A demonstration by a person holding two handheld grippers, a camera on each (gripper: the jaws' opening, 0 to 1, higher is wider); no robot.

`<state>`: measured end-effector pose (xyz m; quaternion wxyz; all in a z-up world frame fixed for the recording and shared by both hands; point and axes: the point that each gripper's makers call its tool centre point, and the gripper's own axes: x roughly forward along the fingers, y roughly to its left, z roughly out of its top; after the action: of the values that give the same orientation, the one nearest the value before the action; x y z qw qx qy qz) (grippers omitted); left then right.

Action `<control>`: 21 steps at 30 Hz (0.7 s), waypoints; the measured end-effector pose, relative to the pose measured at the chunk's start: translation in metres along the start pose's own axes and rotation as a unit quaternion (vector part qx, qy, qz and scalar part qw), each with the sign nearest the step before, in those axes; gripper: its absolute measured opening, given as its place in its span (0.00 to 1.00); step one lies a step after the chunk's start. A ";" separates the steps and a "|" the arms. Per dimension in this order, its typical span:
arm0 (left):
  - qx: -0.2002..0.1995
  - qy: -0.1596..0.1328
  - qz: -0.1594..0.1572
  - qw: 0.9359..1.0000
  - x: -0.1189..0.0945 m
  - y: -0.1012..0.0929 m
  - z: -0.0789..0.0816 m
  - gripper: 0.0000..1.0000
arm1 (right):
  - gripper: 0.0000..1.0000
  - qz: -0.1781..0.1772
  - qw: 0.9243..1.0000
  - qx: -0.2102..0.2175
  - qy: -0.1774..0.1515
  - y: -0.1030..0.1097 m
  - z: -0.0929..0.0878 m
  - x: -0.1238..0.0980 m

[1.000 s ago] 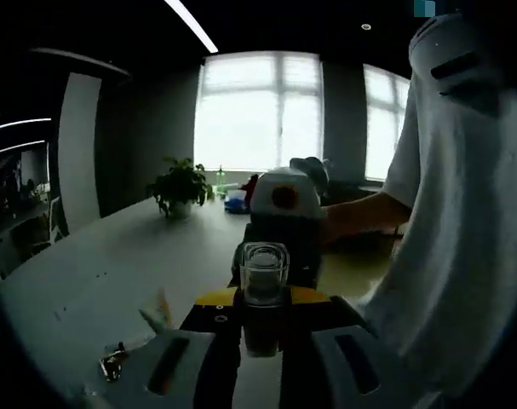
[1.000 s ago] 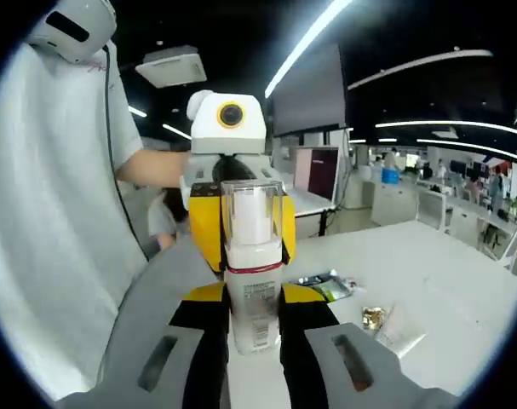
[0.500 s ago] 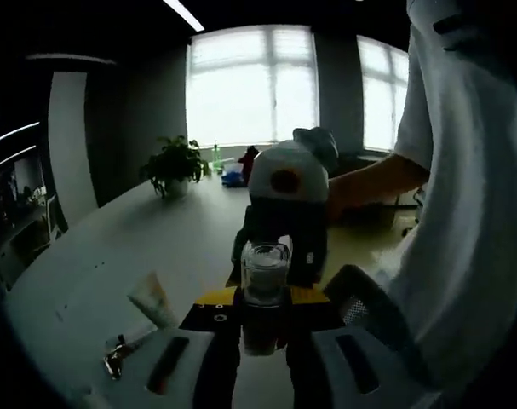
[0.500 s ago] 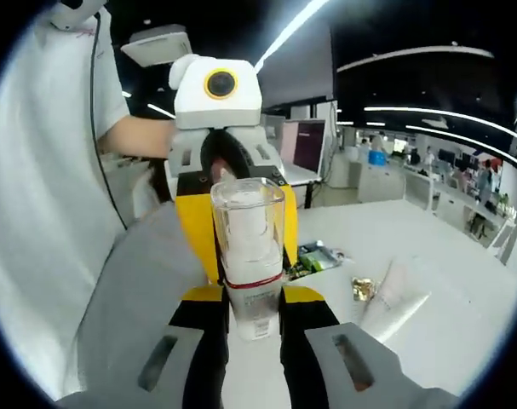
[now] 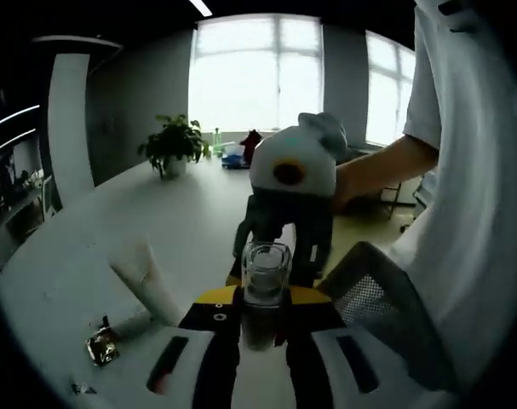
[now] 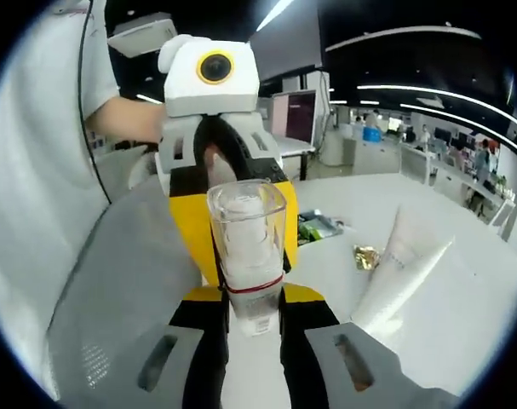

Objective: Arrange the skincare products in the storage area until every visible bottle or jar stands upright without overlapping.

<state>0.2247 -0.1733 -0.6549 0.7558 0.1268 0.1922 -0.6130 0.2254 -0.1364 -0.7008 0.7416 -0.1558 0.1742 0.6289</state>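
Two grippers (image 5: 262,328) (image 6: 255,328), both clamped on one clear-capped bottle (image 6: 248,256) above the white table (image 6: 462,315).

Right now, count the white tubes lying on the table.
1 that I can see: the white tube lies on the table beside the clear-capped bottle both grippers hold, near a gold wrapper. Others may be hidden behind the grippers.

Potted plant (image 5: 175,146) on white table (image 5: 181,226).

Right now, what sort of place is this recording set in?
Most likely an open-plan office. The white table is long like a meeting table, a potted plant stands by big windows, and the right gripper view shows a monitor with rows of desks behind.
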 end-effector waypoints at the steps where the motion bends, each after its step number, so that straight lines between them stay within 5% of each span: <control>1: -0.001 0.003 -0.001 1.000 0.001 0.001 -0.003 0.14 | 0.22 -0.002 1.000 0.000 0.003 -0.001 -0.002 0.002; 21: -0.027 0.040 -0.004 0.999 0.033 0.034 -0.045 0.14 | 0.22 -0.020 0.997 0.011 0.072 -0.034 -0.056 0.018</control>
<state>0.2574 -0.1757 -0.7114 0.7483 0.1299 0.2396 -0.6049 0.2585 -0.1511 -0.7581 0.7413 -0.1958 0.2313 0.5988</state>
